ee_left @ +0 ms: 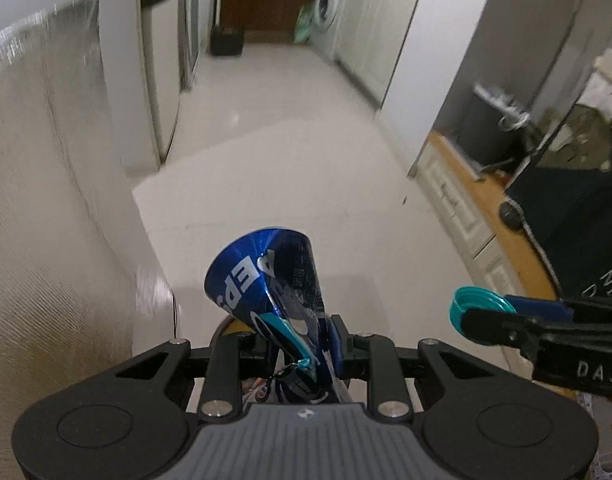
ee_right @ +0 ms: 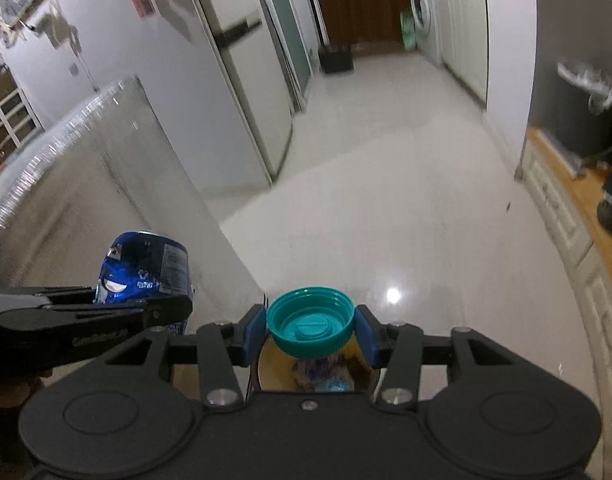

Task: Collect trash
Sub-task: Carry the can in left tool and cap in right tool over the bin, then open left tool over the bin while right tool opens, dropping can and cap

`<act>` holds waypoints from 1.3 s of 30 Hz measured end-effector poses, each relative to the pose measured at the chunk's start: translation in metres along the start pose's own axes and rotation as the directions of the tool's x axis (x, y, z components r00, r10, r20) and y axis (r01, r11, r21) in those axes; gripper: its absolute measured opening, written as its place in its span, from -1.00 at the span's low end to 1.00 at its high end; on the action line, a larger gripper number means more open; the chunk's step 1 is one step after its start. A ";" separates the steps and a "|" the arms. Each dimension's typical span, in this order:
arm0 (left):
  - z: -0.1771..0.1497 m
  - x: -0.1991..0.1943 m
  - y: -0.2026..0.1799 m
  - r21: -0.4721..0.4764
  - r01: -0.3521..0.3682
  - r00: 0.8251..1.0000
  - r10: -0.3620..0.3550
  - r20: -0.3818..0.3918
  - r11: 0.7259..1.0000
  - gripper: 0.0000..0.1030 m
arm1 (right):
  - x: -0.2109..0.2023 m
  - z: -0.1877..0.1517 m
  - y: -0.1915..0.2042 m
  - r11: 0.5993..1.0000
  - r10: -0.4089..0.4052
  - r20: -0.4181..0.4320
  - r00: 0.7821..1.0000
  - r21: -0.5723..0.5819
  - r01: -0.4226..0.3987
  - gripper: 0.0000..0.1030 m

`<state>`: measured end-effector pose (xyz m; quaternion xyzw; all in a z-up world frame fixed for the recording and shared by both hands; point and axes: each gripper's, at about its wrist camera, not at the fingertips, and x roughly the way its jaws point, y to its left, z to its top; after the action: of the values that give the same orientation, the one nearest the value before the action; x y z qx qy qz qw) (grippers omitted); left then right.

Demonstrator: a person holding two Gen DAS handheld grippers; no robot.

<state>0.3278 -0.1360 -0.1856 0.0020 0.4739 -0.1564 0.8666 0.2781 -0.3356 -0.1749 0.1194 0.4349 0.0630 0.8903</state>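
Note:
My left gripper is shut on a crushed blue drink can, which sticks up and forward from between the pads. In the right wrist view the same can shows at the left, above the left gripper. My right gripper is shut on a teal plastic lid, hollow side up, squeezed between the blue pads. The lid and the right gripper also show at the right edge of the left wrist view. Below the lid lies a round bin opening with wrappers inside.
A tall metallic appliance side stands close on the left. White tiled floor stretches ahead to a washing machine and a small black bin. White cabinets with a wooden top run along the right.

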 end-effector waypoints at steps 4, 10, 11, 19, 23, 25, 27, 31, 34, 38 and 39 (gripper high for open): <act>0.003 0.030 0.011 -0.010 -0.016 0.999 0.016 -0.048 1.000 -0.49 | 0.035 -0.003 -0.004 1.000 -0.011 -0.069 0.998 0.017 0.012 -0.04; 0.007 0.071 0.012 -0.005 0.004 0.995 -0.005 -0.096 1.000 -0.48 | 0.081 0.001 -0.011 0.997 0.000 -0.135 0.991 0.074 0.010 -0.05; 0.006 0.079 0.013 -0.007 0.009 0.994 -0.010 -0.107 1.000 -0.48 | 0.088 0.001 -0.013 0.996 -0.002 -0.146 0.989 0.087 0.015 -0.05; -0.005 0.132 0.026 -0.030 0.042 0.978 -0.048 -0.204 0.999 -0.48 | 0.133 -0.005 -0.029 0.984 -0.020 -0.224 0.974 0.168 0.059 -0.05; -0.007 0.151 0.032 -0.059 0.041 0.970 -0.054 -0.237 0.997 -0.22 | 0.147 -0.006 -0.035 0.977 -0.021 -0.243 0.970 0.201 0.072 -0.04; -0.008 0.160 0.035 -0.052 0.013 0.965 -0.027 -0.261 0.999 0.12 | 0.153 -0.006 -0.037 0.975 -0.014 -0.248 0.969 0.213 0.069 -0.04; -0.008 0.165 0.037 -0.035 -0.009 0.964 -0.001 -0.267 0.999 0.17 | 0.159 -0.006 -0.038 0.975 -0.013 -0.256 0.967 0.210 0.069 -0.04; -0.011 0.168 0.046 -0.048 -0.032 0.963 0.018 -0.270 0.998 0.26 | 0.169 -0.005 -0.036 0.975 -0.014 -0.273 0.962 0.210 0.074 -0.04; -0.013 0.170 0.052 -0.040 -0.051 0.960 0.038 -0.278 0.998 0.30 | 0.180 -0.005 -0.034 0.977 -0.012 -0.287 0.958 0.202 0.073 -0.04; -0.014 0.169 0.060 -0.036 -0.074 0.957 0.061 -0.283 0.997 0.40 | 0.188 -0.005 -0.028 0.981 -0.003 -0.300 0.954 0.185 0.061 -0.04; -0.014 0.168 0.061 -0.038 -0.078 0.957 0.064 -0.284 0.996 0.42 | 0.189 -0.005 -0.027 0.982 0.001 -0.298 0.954 0.182 0.056 -0.04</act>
<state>0.4176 -0.1208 -0.3405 0.0203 0.5962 -0.1120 0.7947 0.3907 -0.3199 -0.3281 0.1862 0.5693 0.0261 0.8004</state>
